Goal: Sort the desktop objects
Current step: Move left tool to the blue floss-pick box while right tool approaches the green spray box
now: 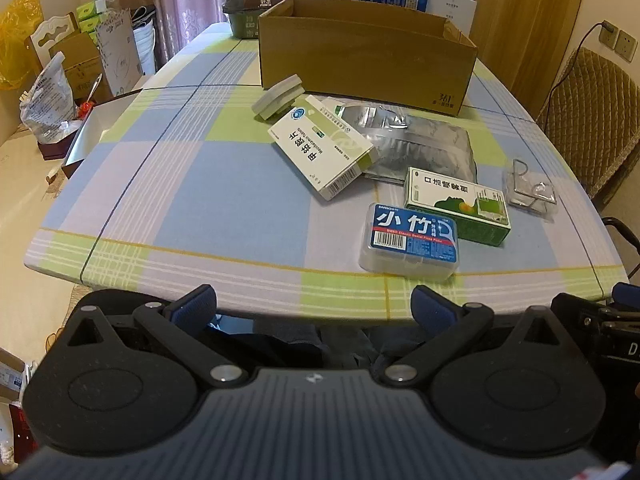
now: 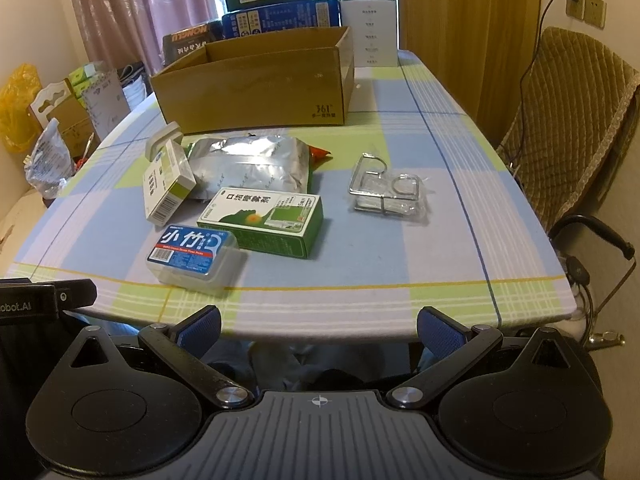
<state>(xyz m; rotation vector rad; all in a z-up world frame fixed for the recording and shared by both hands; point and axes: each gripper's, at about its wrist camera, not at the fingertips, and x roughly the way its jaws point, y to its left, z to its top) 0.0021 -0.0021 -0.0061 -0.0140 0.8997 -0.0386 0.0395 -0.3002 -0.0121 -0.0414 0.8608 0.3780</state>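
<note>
Checked cloth worktop [image 2: 400, 248]: It is the biggest thing here. Its near edge runs just in front of both grippers. The right half is mostly bare, so there is lots of room to move there.
Cardboard box [image 2: 256, 92]: It sits at the far end, open on top and looks empty. I think the things should go in here. Its front wall stands tall, so a thing carried too low could bump it.
Silver foil bag [image 2: 256, 164]: It lies in the middle, just in front of the box. It is soft and shiny, so it could slip or sag when pinched.
White medicine box [image 1: 324, 148]: It leans tilted on the foil bag. If the bag gets pulled first, this box could slide off.
Green box [image 2: 264, 220]: It lies flat, touching the floss box. Grabbing one could push the other.
Blue floss box [image 2: 192, 256]: It is closest to the near edge. A clumsy nudge could knock it off onto the floor.
Wire rack in clear wrap [image 2: 386, 192]: It sits alone on the right, with open room all round. The thin wire and slippery wrap could be hard to hold.
Grey and white block [image 1: 278, 96]: It rests by the box wall, touching the white medicine box.
Left hand-held gripper [image 1: 316, 306]: It is spread wide and holds nothing, back at the near edge.
Right hand-held gripper [image 2: 320, 328]: It is spread wide too, with nothing in it.
</note>
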